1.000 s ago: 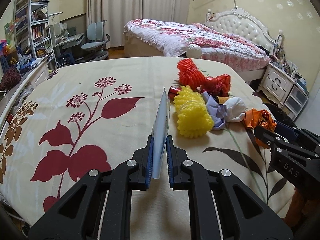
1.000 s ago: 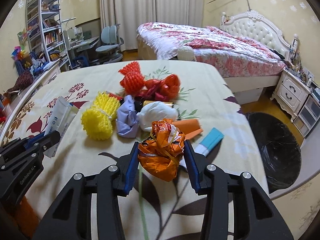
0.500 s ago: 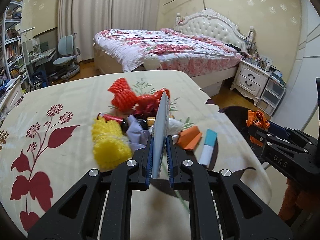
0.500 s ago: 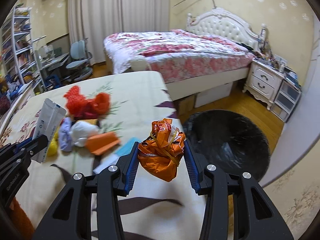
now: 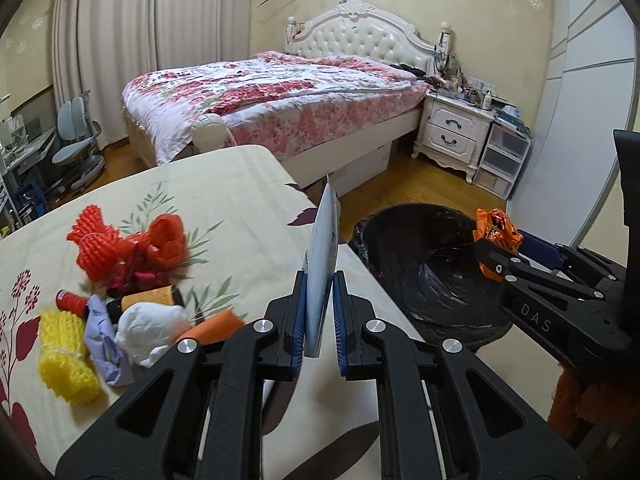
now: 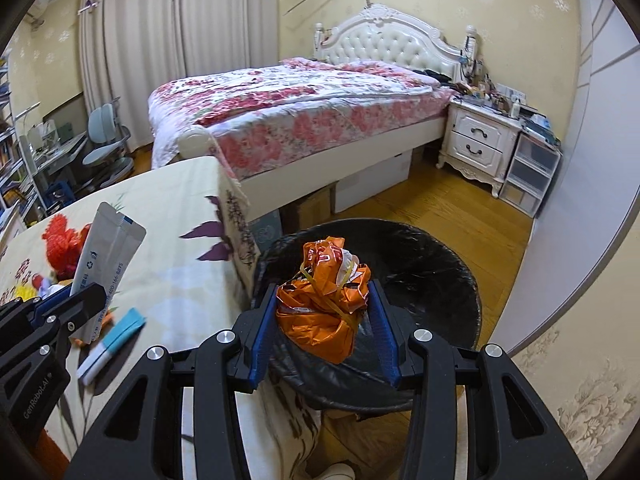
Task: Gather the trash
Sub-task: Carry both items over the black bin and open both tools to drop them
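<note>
My left gripper is shut on a flat silver foil packet, held edge-on above the table's right side; the packet also shows in the right wrist view. My right gripper is shut on a crumpled orange wrapper and holds it over the near rim of a black-lined trash bin. The bin and the wrapper also show in the left wrist view. A trash pile lies on the table: red foam net, yellow foam net, white wad, lilac wad, orange piece.
The table has a floral cloth. A white and blue stick pack lies near its right edge. A bed stands behind, a white nightstand to its right, wood floor around the bin.
Both grippers swung right with their loads. The right gripper moved from above the table's edge to over the bin. The left gripper now points toward the table's right edge and the bin.
</note>
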The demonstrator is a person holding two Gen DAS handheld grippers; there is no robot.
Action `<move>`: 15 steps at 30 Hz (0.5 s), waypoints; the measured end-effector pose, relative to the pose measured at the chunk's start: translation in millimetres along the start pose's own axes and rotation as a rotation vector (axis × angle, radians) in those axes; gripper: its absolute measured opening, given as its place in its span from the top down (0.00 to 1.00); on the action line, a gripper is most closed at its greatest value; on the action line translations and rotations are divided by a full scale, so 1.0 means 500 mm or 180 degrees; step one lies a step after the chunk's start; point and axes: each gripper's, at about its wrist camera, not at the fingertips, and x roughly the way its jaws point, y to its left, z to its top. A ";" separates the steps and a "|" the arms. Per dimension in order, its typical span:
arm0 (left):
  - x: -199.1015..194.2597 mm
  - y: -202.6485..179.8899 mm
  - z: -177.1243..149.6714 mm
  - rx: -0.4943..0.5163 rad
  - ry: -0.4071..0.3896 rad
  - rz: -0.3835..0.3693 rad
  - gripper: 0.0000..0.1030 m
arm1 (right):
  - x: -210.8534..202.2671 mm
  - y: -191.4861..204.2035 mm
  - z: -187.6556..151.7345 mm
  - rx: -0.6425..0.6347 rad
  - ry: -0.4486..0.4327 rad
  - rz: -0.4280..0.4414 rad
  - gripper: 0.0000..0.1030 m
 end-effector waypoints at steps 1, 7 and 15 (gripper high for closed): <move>0.013 -0.010 0.006 0.0025 0.0005 -0.0012 0.88 | 0.008 -0.008 0.000 0.0021 0.0014 -0.0007 0.57; 0.086 -0.057 0.031 0.0129 0.0114 -0.0053 0.88 | 0.053 -0.057 0.004 0.0166 0.0086 -0.0049 0.57; 0.148 -0.106 0.049 0.0249 0.0225 -0.0080 0.88 | 0.095 -0.094 0.010 0.0333 0.0159 -0.0097 0.57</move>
